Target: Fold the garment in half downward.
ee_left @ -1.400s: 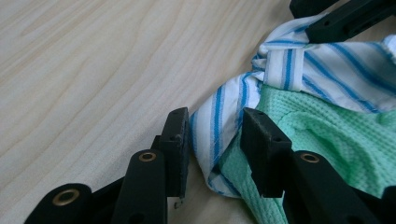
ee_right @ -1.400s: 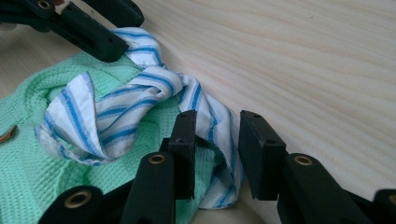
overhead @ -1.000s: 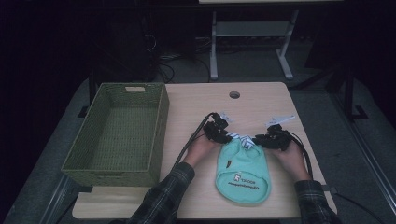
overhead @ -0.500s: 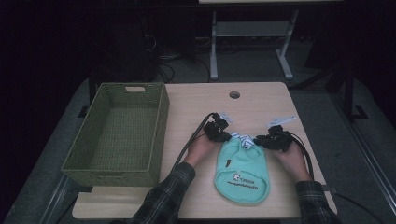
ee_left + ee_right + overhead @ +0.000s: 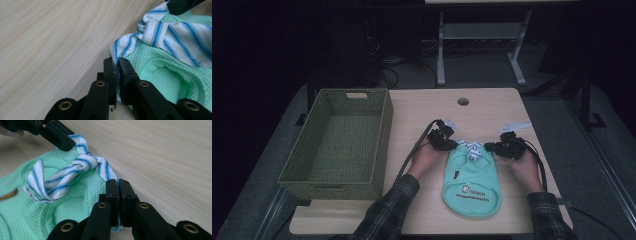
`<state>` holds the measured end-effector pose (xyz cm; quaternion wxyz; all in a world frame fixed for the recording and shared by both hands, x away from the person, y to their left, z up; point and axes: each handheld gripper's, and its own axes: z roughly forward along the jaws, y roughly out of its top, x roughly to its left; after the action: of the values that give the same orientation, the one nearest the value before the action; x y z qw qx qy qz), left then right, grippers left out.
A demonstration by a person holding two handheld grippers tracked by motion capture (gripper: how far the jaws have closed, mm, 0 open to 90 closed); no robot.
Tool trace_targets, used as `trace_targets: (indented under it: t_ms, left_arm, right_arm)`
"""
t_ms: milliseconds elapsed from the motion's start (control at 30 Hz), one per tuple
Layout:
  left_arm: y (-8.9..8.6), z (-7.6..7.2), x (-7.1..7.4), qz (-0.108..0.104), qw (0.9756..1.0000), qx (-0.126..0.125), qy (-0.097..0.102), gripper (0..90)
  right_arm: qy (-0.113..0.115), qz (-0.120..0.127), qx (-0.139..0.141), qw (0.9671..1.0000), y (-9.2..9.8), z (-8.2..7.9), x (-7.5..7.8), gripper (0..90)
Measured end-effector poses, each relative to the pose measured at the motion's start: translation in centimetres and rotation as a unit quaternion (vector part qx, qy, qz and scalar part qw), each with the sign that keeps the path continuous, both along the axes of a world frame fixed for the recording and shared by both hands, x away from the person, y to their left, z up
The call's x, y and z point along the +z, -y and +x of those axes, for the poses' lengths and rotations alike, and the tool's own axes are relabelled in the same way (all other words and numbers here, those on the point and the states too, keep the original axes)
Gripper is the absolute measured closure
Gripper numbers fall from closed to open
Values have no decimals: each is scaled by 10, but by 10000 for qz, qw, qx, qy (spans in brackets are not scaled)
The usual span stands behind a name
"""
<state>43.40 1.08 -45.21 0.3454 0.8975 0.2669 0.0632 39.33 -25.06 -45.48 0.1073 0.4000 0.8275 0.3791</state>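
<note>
A small mint-green garment (image 5: 472, 182) lies flat on the wooden table (image 5: 492, 107), its printed hem toward the person. Its blue-and-white striped collar (image 5: 472, 148) is bunched along the top edge. My left gripper (image 5: 455, 145) is shut on the collar's left end (image 5: 125, 47), with fabric pinched between the pads (image 5: 116, 62). My right gripper (image 5: 487, 147) is shut on the collar's right end (image 5: 107, 171), and striped cloth shows in its jaws (image 5: 118, 183). Both pairs of jaws have just been closing on the collar. The green knit (image 5: 170, 75) (image 5: 37, 220) lies slack between them.
A green woven basket (image 5: 384, 130) stands on the table's left side. A round cable hole (image 5: 463, 101) is near the far edge. Cables trail from both grippers toward the person. Bare tabletop lies beyond the garment.
</note>
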Motion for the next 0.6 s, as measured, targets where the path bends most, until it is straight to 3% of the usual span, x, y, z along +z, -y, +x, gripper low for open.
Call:
trace_targets:
  t_ms: [133,467,600]
  left_arm:
    - [-7,-3,11,-179,9997,78,150,853]
    - [-20,-11,33,-231,9977,107,622,853]
    - [-24,-14,41,-262,9970,100,719,853]
  right_arm:
    - [123,84,-18,9999,-2,0,6,873]
    - [477,197,41,9987,-10,-2,27,874]
    - [594,225,62,9980,-13,-2,33,874]
